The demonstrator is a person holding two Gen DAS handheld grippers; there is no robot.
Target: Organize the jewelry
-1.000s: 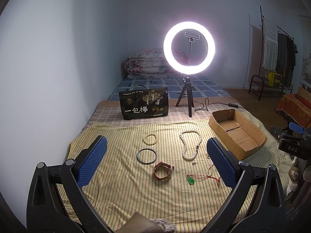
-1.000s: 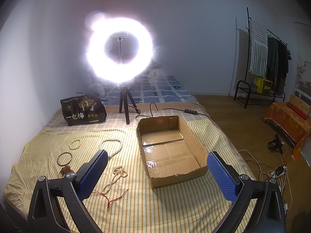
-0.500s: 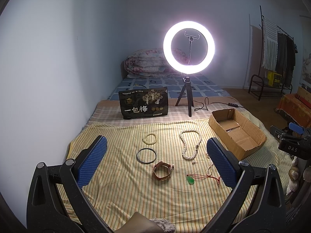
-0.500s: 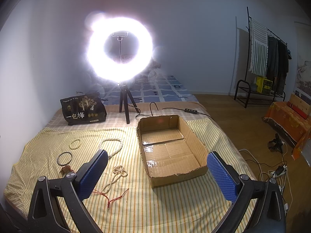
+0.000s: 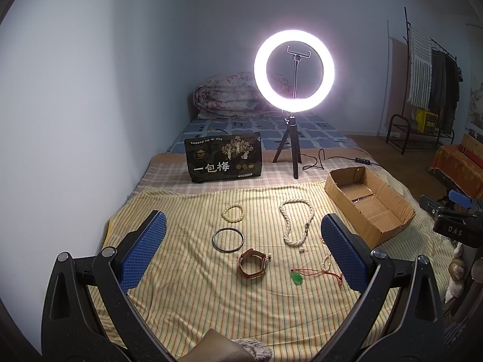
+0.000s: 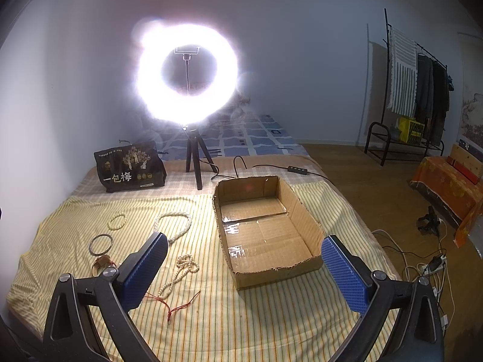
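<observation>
Jewelry lies on a yellow striped cloth: a cream bead bracelet, a metal bangle, a brown leather watch, a white bead necklace and a green pendant on red cord. An empty cardboard box stands to their right. My left gripper is open and empty above the near cloth. My right gripper is open and empty in front of the box. The right wrist view also shows a small bead strand, the necklace and the bangle.
A lit ring light on a tripod and a black snack bag stand behind the cloth. A cable with a switch runs behind the box. A clothes rack stands at the far right.
</observation>
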